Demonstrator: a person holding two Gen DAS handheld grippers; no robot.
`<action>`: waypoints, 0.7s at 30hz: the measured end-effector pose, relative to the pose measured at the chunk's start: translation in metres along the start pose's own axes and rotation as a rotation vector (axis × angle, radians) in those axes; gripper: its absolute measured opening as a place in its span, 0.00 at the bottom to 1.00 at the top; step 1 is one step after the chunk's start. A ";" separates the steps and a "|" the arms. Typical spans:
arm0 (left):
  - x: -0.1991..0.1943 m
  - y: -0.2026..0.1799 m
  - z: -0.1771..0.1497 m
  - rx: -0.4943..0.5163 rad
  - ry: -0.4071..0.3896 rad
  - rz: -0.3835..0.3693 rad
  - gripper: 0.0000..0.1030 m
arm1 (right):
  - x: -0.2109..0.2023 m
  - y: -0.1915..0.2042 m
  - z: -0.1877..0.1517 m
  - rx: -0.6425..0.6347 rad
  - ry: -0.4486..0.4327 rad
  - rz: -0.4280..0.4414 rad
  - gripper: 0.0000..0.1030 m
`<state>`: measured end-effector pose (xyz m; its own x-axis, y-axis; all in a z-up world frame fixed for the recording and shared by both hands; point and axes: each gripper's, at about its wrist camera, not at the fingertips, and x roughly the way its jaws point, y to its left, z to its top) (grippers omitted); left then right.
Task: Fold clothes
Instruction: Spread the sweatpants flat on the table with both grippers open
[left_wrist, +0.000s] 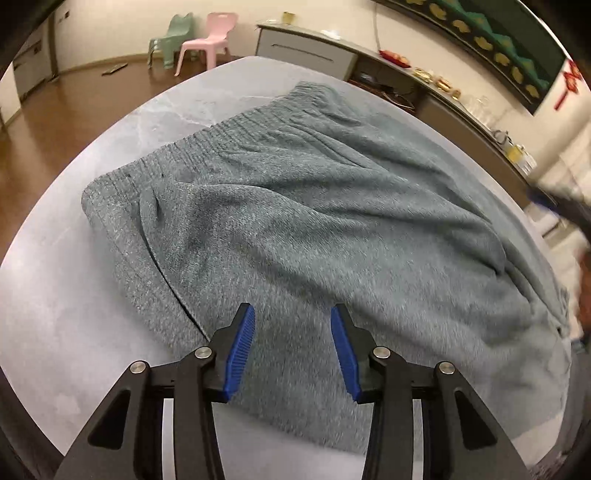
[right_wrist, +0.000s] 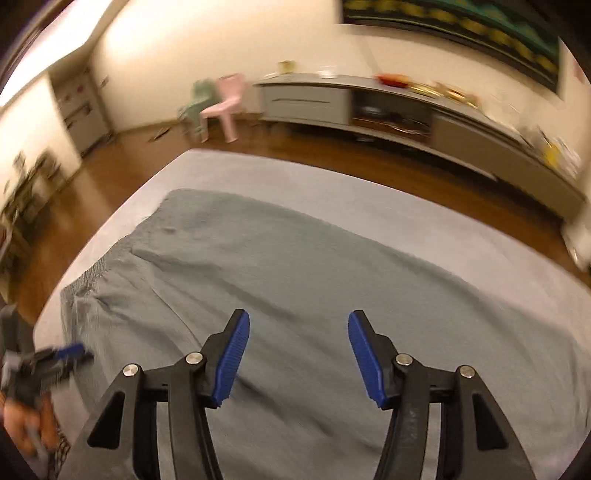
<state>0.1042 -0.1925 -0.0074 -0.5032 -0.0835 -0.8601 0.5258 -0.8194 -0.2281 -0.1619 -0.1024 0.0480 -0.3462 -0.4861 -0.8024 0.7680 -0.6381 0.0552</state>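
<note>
The grey marbled counter (left_wrist: 55, 295) carries the grey-green shorts (left_wrist: 295, 221), spread nearly flat with a few creases, the ribbed waistband (left_wrist: 207, 144) toward the far left edge. In my left view the cloth lies directly below and ahead of my left hand-held gripper (left_wrist: 292, 350), whose blue pads (left_wrist: 240, 354) stand wide apart and hold nothing; whether they touch the fabric I cannot tell. My right hand-held gripper (right_wrist: 298, 358) likewise hangs over the shorts, jaws spread wide and empty. Beyond the counter stand a long sideboard (right_wrist: 369, 107) and a pink chair (left_wrist: 210, 37).
</note>
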 end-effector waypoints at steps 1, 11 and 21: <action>0.000 0.008 0.003 0.002 0.001 -0.005 0.41 | 0.019 0.020 0.009 -0.015 0.017 -0.003 0.56; 0.025 0.054 0.034 0.103 0.007 -0.084 0.43 | 0.167 0.048 0.079 0.081 0.202 -0.112 0.54; 0.018 0.118 0.059 -0.065 -0.048 -0.056 0.40 | 0.045 -0.009 0.028 0.037 0.068 0.006 0.55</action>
<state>0.1172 -0.3240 -0.0227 -0.5641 -0.0671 -0.8229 0.5389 -0.7850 -0.3054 -0.1996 -0.1356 0.0279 -0.3034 -0.4488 -0.8405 0.7492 -0.6574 0.0806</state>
